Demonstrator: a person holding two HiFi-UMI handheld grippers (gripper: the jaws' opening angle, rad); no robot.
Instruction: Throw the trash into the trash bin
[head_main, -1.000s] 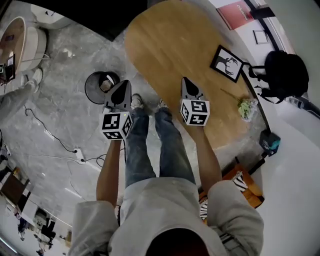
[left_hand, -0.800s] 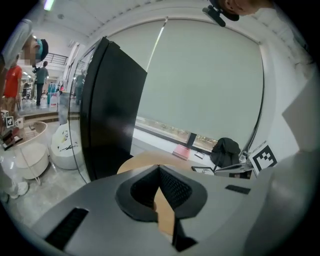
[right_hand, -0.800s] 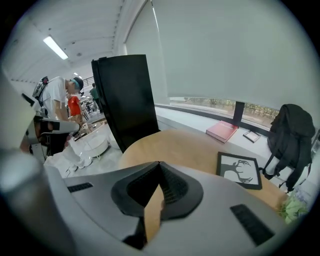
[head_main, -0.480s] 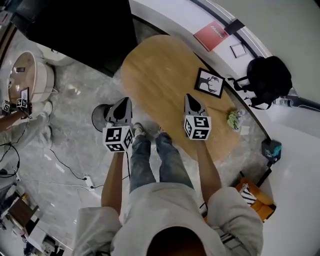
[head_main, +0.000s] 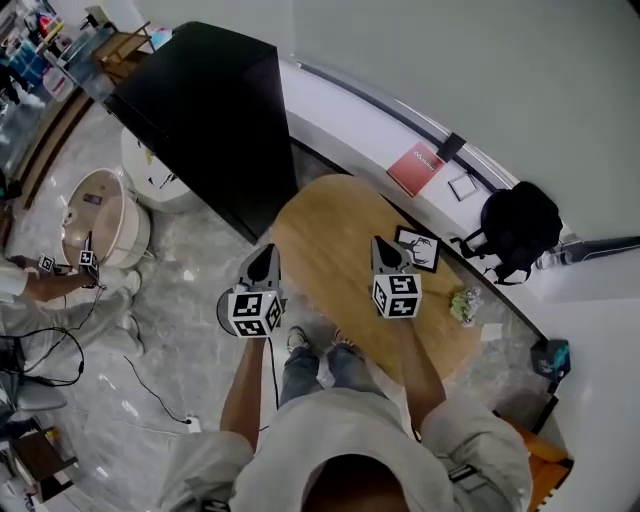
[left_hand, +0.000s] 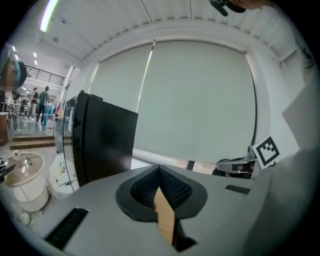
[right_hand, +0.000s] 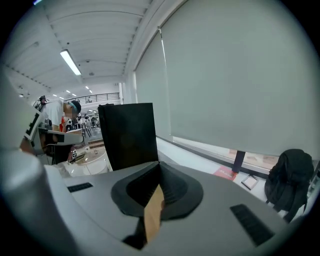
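Left gripper and right gripper hover with fingers clenched, empty; the bin sits at eight o'clock from the wooden surface.

I take this for an open-plan office or lab: marble floor strewn with cables, oval wooden table, roller blind, ceiling strip lights (people stand farther back).

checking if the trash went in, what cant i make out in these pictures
Trash bin: head view, mostly hidden behind the left gripper; inside unseen.
Green-white bundle on the table: head view, too small to identify.
Both gripper views: aimed at the wall, bin out of frame.
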